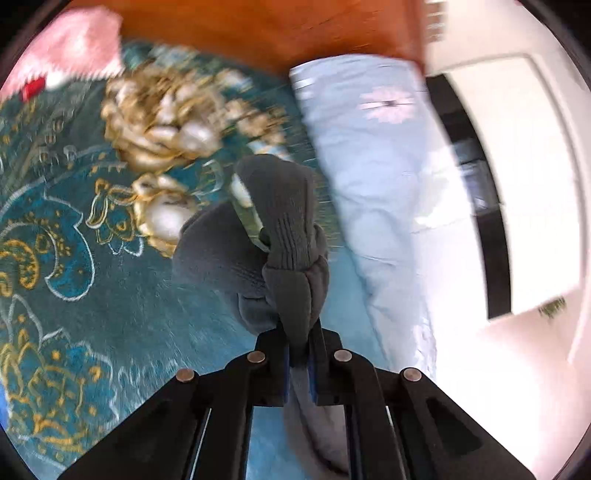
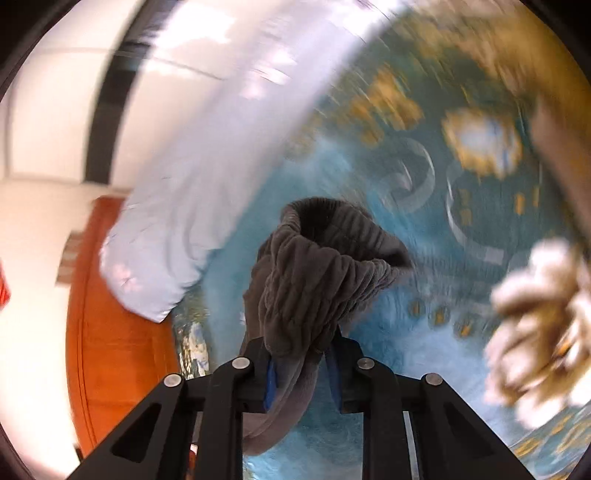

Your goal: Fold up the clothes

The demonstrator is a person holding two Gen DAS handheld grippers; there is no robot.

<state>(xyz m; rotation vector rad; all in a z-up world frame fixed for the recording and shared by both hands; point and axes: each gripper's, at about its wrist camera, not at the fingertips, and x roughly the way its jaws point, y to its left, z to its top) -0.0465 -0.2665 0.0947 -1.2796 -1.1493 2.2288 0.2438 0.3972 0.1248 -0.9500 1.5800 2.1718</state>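
A dark grey knitted garment [image 1: 280, 236] hangs bunched above a teal bedspread [image 1: 74, 229] with gold and white flowers. My left gripper [image 1: 298, 354] is shut on a narrow fold of that grey cloth, which rises in a twisted bundle ahead of the fingers. In the right wrist view my right gripper [image 2: 302, 369] is shut on a thicker wad of the same grey ribbed garment [image 2: 317, 266], whose rolled hem curls open above the jaws. Both views are blurred by motion.
A light blue pillow [image 1: 369, 155] with a pink flower lies along the bedspread's edge, also seen as the light blue pillow [image 2: 173, 221]. An orange wooden headboard [image 1: 280, 33] stands behind it. A pink cloth [image 1: 74, 48] sits at the far left corner. White wall lies beyond.
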